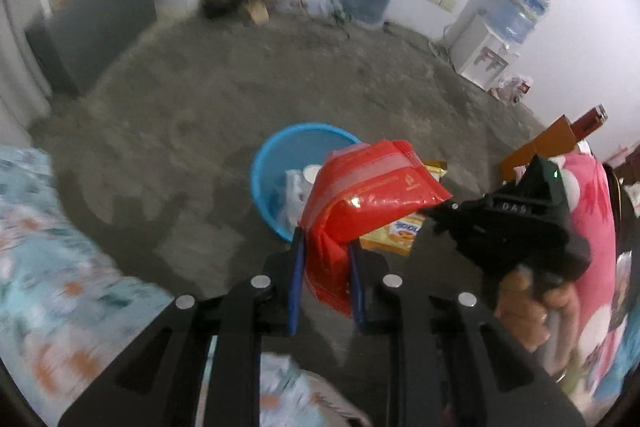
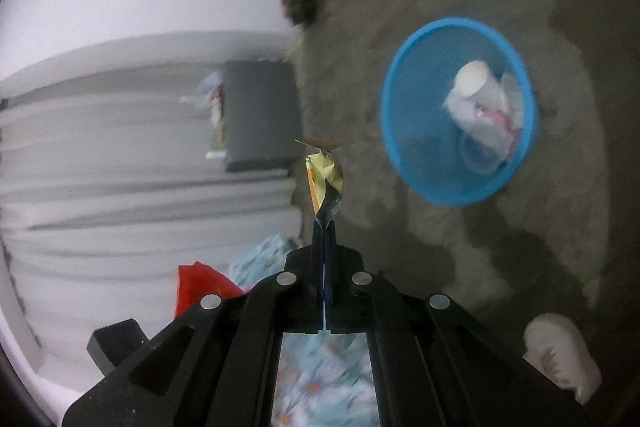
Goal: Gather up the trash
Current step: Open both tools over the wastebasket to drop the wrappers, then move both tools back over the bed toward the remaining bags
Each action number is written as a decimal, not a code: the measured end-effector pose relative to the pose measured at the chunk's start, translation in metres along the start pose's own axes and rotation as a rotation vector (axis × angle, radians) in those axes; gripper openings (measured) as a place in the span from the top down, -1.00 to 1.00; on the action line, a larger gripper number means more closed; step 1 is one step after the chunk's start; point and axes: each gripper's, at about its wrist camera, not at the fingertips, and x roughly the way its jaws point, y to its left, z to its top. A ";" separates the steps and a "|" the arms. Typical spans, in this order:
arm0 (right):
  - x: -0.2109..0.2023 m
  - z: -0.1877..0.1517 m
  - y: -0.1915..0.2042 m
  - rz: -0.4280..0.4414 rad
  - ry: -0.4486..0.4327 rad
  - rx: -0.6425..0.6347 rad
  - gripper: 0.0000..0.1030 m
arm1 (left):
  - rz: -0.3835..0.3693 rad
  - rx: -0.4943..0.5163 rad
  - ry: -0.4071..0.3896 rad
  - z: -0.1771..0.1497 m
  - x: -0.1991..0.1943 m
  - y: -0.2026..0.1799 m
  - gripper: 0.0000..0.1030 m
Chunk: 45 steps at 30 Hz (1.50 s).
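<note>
2 tools, each carrying 1 wrapper toward the blue basket.

The left tool [image 1: 325, 247] is clamped on a red plastic packet [image 1: 370, 193], which stands up ahead of its tips and folds over to the right; the blue mesh basket [image 1: 269, 163] sits on the floor just beyond it. The right tool [image 2: 325, 227] is fully closed on the corner of a yellow foil wrapper [image 2: 325, 173], with the basket ahead and to its right. Both wrappers look light, limp and slick, so a pinch on an edge or fold should suit best.
</note>
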 end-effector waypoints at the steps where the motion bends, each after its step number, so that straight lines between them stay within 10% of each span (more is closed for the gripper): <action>1: 0.004 0.005 -0.005 -0.018 -0.007 0.009 1.00 | -0.002 -0.001 0.015 0.006 0.010 -0.001 0.61; 8: 0.038 0.037 -0.041 -0.118 -0.022 0.066 0.94 | 0.002 -0.010 0.113 0.040 0.095 -0.004 0.59; 14: 0.067 0.058 -0.082 -0.243 -0.017 0.152 0.34 | -0.005 -0.044 0.171 0.053 0.150 -0.002 0.15; 24: 0.035 0.032 -0.081 -0.293 -0.097 0.093 0.08 | 0.003 -0.026 0.118 0.051 0.131 -0.008 -0.21; 37: 0.014 -0.043 0.047 -0.246 -0.066 -0.320 -0.30 | -0.040 -0.023 -0.155 0.008 -0.064 0.003 -0.45; 45: 0.024 -0.105 0.113 -0.102 0.122 -0.498 -0.31 | 0.057 -0.161 -0.425 -0.107 -0.208 0.038 -0.63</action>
